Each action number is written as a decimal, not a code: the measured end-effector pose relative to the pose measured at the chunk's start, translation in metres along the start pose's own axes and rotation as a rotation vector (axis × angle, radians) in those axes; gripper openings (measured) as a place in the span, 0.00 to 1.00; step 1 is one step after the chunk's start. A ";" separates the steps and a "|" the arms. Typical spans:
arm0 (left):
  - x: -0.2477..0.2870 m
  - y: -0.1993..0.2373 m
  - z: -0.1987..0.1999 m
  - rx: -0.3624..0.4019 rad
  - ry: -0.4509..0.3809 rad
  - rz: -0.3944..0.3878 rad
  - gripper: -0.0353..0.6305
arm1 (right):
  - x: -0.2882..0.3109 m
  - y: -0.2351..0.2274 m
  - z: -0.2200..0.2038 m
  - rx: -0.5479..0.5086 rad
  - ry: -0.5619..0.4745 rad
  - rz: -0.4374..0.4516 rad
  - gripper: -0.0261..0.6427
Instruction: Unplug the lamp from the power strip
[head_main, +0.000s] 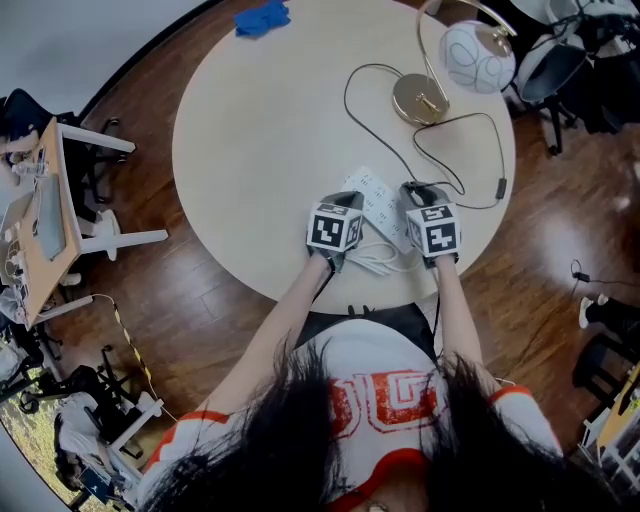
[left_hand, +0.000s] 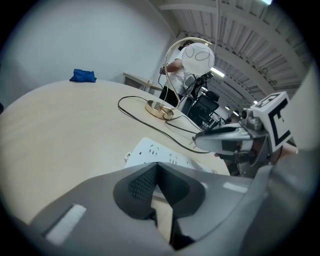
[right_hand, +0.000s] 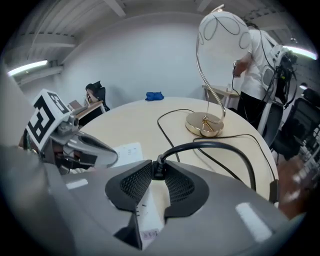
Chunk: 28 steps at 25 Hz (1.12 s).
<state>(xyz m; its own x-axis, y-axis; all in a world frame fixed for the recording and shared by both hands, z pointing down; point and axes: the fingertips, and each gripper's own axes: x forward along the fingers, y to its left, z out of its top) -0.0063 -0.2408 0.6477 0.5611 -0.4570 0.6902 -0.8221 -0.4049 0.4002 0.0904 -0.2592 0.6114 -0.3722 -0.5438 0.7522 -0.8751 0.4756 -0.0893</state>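
Item: unplugging, in progress. The right gripper (right_hand: 159, 173) is clamped on the black plug (right_hand: 158, 167) at the end of the thin black cord (right_hand: 215, 147), which arches up and away from its jaws toward the gold-based lamp with a white globe shade (head_main: 420, 98), well ahead of it. The white multi-socket power strip (left_hand: 165, 152) lies directly beneath and between both grippers on the round pale wooden desk (head_main: 270, 130). The left gripper (left_hand: 157, 167) has its jaws together with nothing seen between them, its tips low over the strip, probably to steady it. Judged status: grasp made; whether the plug has cleared its socket cannot be told, so the pull remains unconfirmed. Containers: none on the desk; the sockets visible ahead of the left gripper hold nothing. Also present: a crumpled blue cloth (head_main: 263, 18), far beyond both grippers.
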 end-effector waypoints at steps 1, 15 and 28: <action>0.000 0.000 0.000 -0.004 0.001 0.000 0.05 | 0.000 -0.005 -0.009 0.006 0.016 -0.013 0.17; -0.060 -0.014 0.002 -0.077 -0.103 -0.033 0.05 | -0.037 -0.012 -0.078 0.071 0.085 -0.048 0.39; -0.134 -0.029 0.018 -0.115 -0.317 -0.061 0.05 | -0.116 0.026 -0.005 0.300 -0.299 0.004 0.04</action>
<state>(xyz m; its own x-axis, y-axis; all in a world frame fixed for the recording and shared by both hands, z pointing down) -0.0558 -0.1823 0.5328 0.5968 -0.6653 0.4486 -0.7816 -0.3553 0.5128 0.1121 -0.1801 0.5248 -0.4107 -0.7401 0.5325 -0.9081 0.2802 -0.3111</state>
